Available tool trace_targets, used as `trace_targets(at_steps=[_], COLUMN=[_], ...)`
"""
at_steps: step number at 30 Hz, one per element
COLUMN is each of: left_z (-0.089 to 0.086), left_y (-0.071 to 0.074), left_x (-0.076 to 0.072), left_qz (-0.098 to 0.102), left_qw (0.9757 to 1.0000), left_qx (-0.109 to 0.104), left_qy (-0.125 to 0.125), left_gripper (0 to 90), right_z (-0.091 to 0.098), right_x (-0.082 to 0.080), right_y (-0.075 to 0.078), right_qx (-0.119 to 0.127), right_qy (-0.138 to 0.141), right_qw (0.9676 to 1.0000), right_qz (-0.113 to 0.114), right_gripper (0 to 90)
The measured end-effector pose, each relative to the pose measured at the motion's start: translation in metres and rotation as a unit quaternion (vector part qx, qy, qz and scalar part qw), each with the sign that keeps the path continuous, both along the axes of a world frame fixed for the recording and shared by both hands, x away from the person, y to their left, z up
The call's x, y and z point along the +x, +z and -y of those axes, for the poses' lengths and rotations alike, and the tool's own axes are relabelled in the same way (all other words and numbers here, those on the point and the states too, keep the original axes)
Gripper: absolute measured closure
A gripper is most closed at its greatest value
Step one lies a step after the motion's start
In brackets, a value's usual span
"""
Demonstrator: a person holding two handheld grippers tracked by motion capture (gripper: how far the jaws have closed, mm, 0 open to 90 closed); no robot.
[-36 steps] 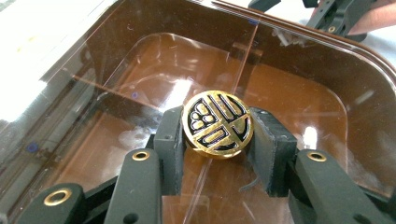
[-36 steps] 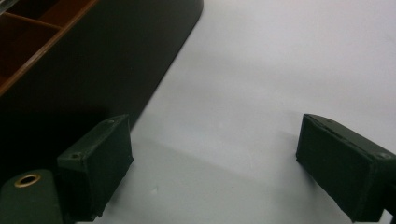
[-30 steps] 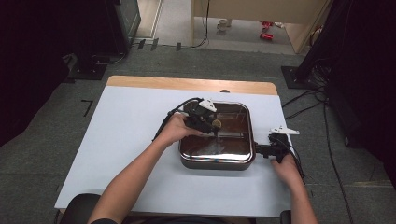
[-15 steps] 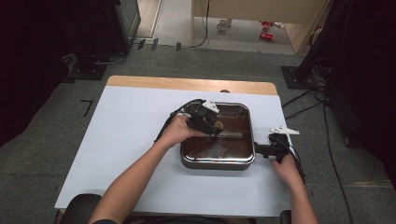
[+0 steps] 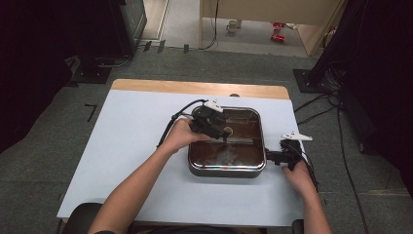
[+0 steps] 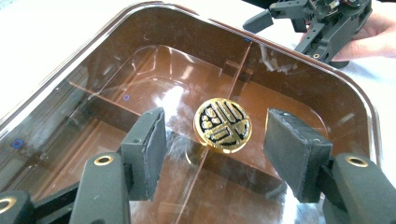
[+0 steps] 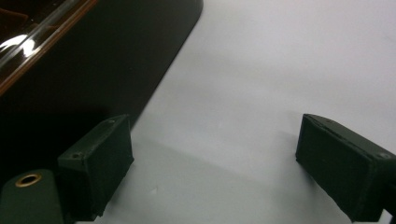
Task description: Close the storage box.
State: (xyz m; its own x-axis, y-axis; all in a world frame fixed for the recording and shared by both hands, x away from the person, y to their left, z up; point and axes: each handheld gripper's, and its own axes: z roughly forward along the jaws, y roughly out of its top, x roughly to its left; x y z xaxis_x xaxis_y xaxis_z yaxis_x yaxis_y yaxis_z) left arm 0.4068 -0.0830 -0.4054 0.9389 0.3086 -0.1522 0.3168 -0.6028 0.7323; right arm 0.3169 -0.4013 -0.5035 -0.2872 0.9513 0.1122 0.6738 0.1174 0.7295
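Observation:
A square dark pot [image 5: 227, 169] stands on the white table under a brown-tinted glass lid [image 6: 140, 79]. The lid carries a round gold-and-black knob [image 6: 222, 125] at its middle, also seen from above as the knob [image 5: 227, 130]. My left gripper [image 6: 218, 119] is open over the lid, one pad on each side of the knob and neither touching it. From above, the left gripper [image 5: 214, 124] reaches in from the pot's left. My right gripper [image 5: 272, 157] is open at the pot's right edge; its own view shows the right gripper [image 7: 217, 126] holding nothing, low over the table, beside the pot's dark wall [image 7: 93, 60].
The white table top [image 5: 131, 146] has free room left of the pot and in front of it. A wooden strip [image 5: 195, 87] runs along the far edge. Cables [image 5: 316, 105] lie on the floor at the right.

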Motion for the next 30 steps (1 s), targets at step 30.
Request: trace_targets(at_steps=[30], left_z=[-0.084], left_y=[0.012], left_x=[-0.027], left_qz=[0.019], left_qw=[0.9955], left_qx=[-0.016], left_qy=[0.092], left_gripper=[27.5], right_z=[0.000], right_x=[0.000], right_y=[0.000], right_qx=[-0.001], right_qy=[0.001], right_qw=[1.0000], right_qz=[0.002], right_gripper=[10.3])
